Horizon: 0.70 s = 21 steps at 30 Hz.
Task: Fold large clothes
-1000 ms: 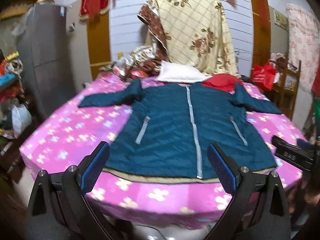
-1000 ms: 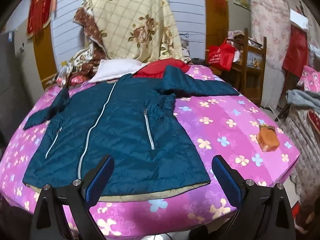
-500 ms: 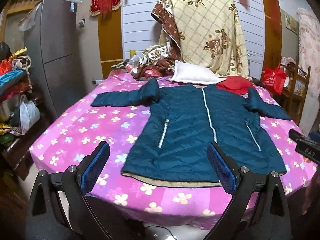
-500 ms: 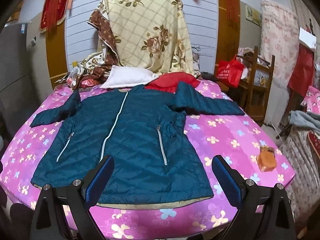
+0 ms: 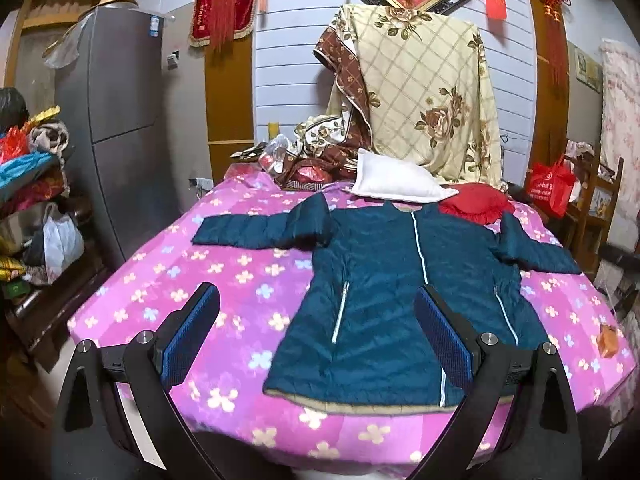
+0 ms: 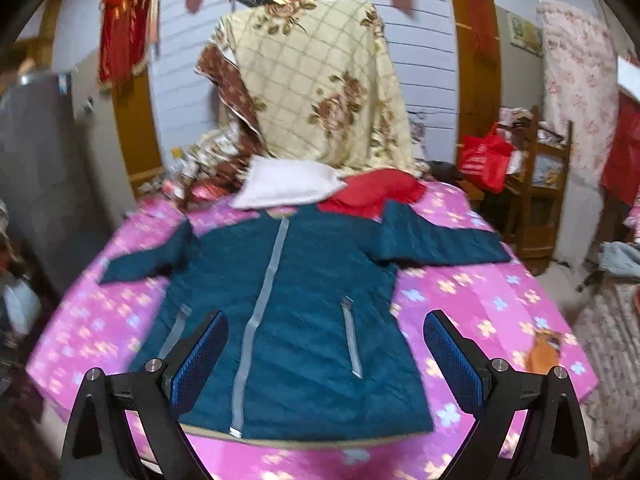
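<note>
Both grippers have drawn back from the bed since the earlier frames, so more of the pink floral bedspread (image 5: 224, 280) shows around the jacket and the views sit higher.

Nearest, the left gripper (image 5: 316, 336) and the right gripper (image 6: 325, 358) each hang off the bed's near edge with jaws spread wide and nothing between them.

Past them the teal quilted jacket (image 5: 384, 292) lies flat, front up and zipped, hem at the near edge, collar toward the far edge; its long axis runs straight away from both grippers. One sleeve reaches toward the bed's left edge, the other toward the right. I judge the left gripper nearer the left sleeve and the right gripper nearer the right one.

Beyond the collar lie a white pillow (image 5: 396, 184) and a red cushion (image 5: 476, 202).
</note>
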### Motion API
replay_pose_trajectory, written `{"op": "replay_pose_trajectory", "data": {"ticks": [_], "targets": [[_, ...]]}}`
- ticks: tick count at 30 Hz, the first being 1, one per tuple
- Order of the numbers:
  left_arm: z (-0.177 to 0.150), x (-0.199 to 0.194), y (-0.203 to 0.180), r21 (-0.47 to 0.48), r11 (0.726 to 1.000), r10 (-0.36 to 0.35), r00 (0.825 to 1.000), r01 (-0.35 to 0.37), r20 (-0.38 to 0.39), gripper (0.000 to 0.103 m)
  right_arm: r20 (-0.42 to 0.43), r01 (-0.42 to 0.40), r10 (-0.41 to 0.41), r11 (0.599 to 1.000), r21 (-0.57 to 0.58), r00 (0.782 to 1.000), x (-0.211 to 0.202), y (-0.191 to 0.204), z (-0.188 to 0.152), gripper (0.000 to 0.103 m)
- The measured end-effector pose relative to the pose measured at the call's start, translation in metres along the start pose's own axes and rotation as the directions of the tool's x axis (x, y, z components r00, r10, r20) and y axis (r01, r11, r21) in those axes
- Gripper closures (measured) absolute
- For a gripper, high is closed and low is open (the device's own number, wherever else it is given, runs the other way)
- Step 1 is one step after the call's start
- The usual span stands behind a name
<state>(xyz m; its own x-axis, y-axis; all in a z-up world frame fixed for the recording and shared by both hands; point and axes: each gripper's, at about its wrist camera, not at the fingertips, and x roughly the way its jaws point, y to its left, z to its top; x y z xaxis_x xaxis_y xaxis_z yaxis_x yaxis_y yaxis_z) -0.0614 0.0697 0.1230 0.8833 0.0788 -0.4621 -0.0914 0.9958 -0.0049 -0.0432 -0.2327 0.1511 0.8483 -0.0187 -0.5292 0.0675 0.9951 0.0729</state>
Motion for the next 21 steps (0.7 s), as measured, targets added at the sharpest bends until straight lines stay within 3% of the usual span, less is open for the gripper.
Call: {"op": "replay_pose_trajectory", "data": {"ticks": [3, 6, 12, 17, 21], "targets": [[0.024, 0.016, 0.001, 0.008, 1.000, -0.015, 1.000, 0.015, -0.006, 0.005, 0.020, -0.050, 0.049, 0.998, 0.024, 0.999, 0.006, 0.004, 0.022, 0.006], [0.038, 0.038, 0.004, 0.016, 1.000, 0.014, 1.000, -0.014, -0.009, 0.005, 0.051, -0.015, 0.015, 1.000, 0.007, 0.999, 0.027, 0.008, 0.024, 0.006], [0.050, 0.104, 0.034, -0.033, 0.997, 0.069, 0.993, -0.073, -0.093, 0.005, -0.048, -0.016, 0.017, 1.000, 0.024, 0.999, 0.096, 0.001, 0.002, 0.006], [0.044, 0.152, 0.067, -0.122, 0.988, 0.078, 0.984, -0.098, -0.158, 0.005, -0.089, 0.046, -0.047, 0.999, -0.013, 0.995, 0.142, -0.004, -0.018, 0.008], [0.008, 0.195, 0.078, -0.159, 0.982, 0.054, 0.956, -0.103, -0.288, 0.005, -0.137, 0.115, -0.125, 0.991, -0.074, 0.983, 0.178, -0.022, -0.048, 0.008]]}}
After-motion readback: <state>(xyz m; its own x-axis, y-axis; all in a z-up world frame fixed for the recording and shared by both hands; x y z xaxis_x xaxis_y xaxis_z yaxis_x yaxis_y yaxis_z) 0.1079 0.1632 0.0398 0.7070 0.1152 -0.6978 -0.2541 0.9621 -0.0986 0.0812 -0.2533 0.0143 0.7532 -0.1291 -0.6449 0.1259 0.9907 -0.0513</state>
